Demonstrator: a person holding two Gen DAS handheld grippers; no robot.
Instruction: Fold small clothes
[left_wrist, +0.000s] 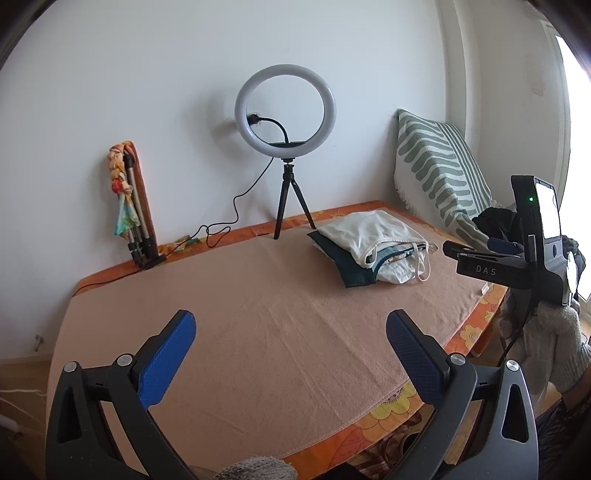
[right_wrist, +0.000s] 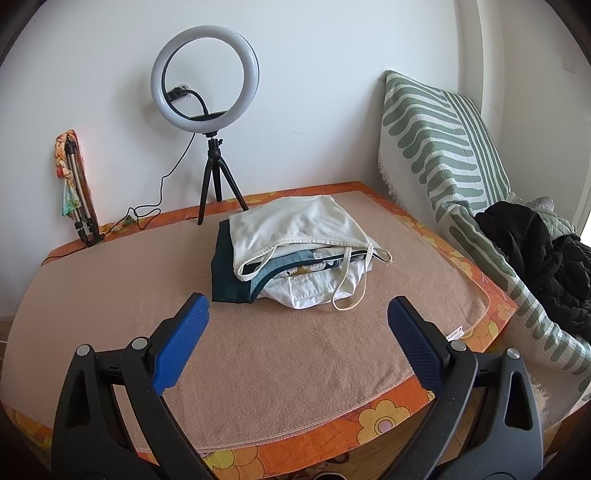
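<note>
A stack of folded small clothes (right_wrist: 295, 247) lies on the beige towel (right_wrist: 280, 350) toward the back of the table: a cream strappy top on top, a dark teal garment and white pieces under it. It also shows in the left wrist view (left_wrist: 369, 251) at the right. My left gripper (left_wrist: 290, 332) is open and empty above the towel's bare near part. My right gripper (right_wrist: 297, 314) is open and empty just in front of the stack, and it appears in the left wrist view (left_wrist: 480, 254) beside the stack.
A ring light on a small tripod (right_wrist: 212, 155) stands at the back with its cable trailing left. Folded tripods with a scarf (right_wrist: 75, 184) lean on the wall. A striped green cushion (right_wrist: 443, 147) and dark clothes (right_wrist: 546, 258) lie to the right. The tablecloth is orange and floral (right_wrist: 388, 417).
</note>
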